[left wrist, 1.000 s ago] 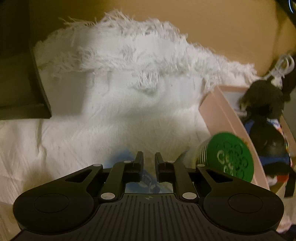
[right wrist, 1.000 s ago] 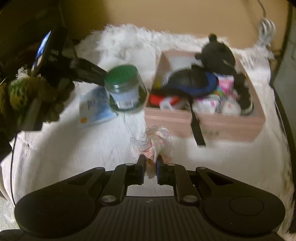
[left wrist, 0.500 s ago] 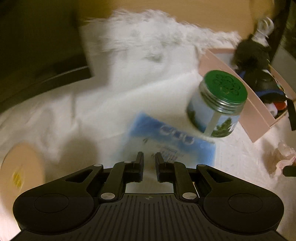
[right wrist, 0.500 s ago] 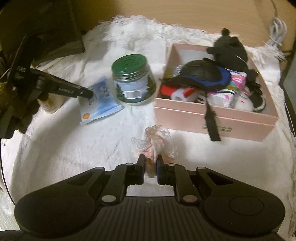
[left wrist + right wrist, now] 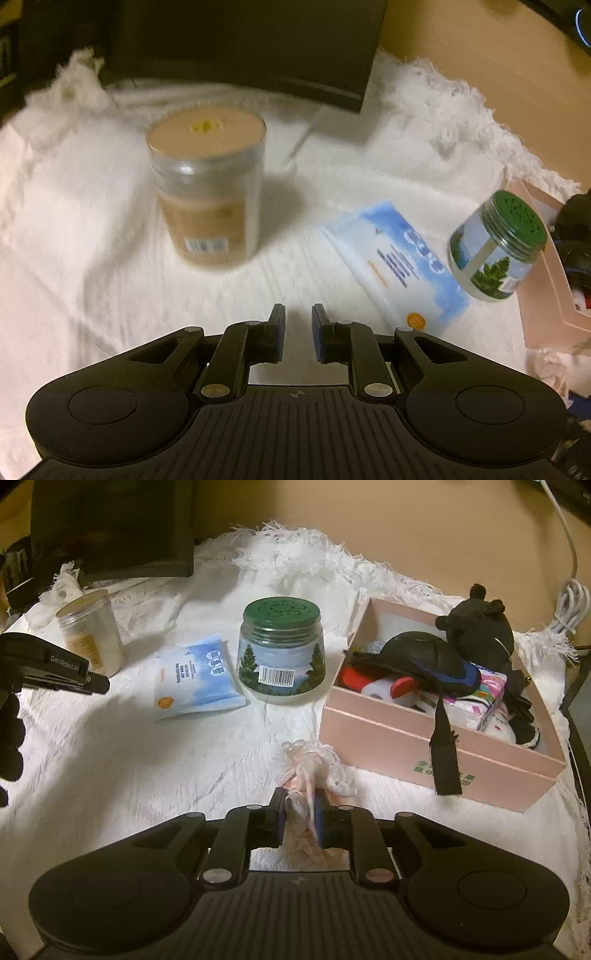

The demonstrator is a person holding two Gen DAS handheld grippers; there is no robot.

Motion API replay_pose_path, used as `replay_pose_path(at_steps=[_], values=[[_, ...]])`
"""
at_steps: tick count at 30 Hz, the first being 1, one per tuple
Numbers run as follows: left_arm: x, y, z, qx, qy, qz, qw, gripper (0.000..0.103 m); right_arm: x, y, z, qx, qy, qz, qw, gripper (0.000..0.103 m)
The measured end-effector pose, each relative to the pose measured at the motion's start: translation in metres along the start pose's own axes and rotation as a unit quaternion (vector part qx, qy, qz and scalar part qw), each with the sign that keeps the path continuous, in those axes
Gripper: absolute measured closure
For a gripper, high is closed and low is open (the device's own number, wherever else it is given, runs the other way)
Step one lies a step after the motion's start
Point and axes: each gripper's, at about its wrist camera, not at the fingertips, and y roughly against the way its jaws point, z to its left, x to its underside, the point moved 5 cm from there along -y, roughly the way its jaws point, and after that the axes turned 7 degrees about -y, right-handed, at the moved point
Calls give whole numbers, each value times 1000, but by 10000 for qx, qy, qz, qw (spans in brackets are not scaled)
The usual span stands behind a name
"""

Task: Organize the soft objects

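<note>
A crumpled pink lace cloth [image 5: 310, 764] lies on the white fringed blanket [image 5: 147, 775], in front of a pink box [image 5: 424, 746]. My right gripper [image 5: 301, 797] has the cloth's near end between its fingers. Its jaws are opening, and the pads still touch the cloth. The box holds a black plush toy [image 5: 480, 627], a black and blue soft item [image 5: 424, 657] and other small soft things. My left gripper [image 5: 298, 314] hovers shut and empty over the blanket, facing a tan-lidded jar [image 5: 208, 184]. Its fingertips [image 5: 99, 683] show at the left of the right wrist view.
A green-lidded jar [image 5: 280, 650] and a blue wipes pack [image 5: 195, 675] sit left of the box. The tan-lidded jar [image 5: 92, 631] stands further left. A dark case [image 5: 110, 528] sits at the back left, and a white cable [image 5: 569, 605] lies beyond the box.
My left gripper swung left, away from the green-lidded jar and box, toward the tan-lidded jar. My right gripper sank slightly, and its fingers now stand a little wider around the lace cloth.
</note>
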Motion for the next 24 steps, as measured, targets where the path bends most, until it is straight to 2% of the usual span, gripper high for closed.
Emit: replay_pose_path(at_steps=[4,6,7,8,10,13,15,17,20,24], values=[[-7,-12,3,176,450,30,9988,84,6,-3,-2,-71,-31,79,9999,73],[-15,-15,4,268,712,-48,9971,84,8,-3,-3,-74,-66,79,9999,66],[-20,-14,-1,293,664,-178,9972,84,9,-3,-4,-65,-83,84,9999,56],[-27,-9,-10,396,411,-387,9976,84,10,-4,-5,-54,-104,113,9999,48],[-40,-6,-38,787,-450,-543,9944,84,14,-7,-9,-18,-158,160,9997,43],[-53,-20,-73,1166,-1540,-184,9810,84,16,-6,-13,-4,-217,116,9997,41],[-56,-27,-83,1224,-1836,49,9753,84,16,-7,-11,38,-145,127,9998,40],[-58,-29,-91,1204,-2020,107,9719,84,15,-6,-9,83,-69,140,9998,40],[-60,-34,-99,1221,-2082,153,9703,84,16,-5,-9,104,-127,158,9997,39],[-57,-44,-107,996,-2306,247,9676,84,16,-5,-8,158,-111,165,9997,38]])
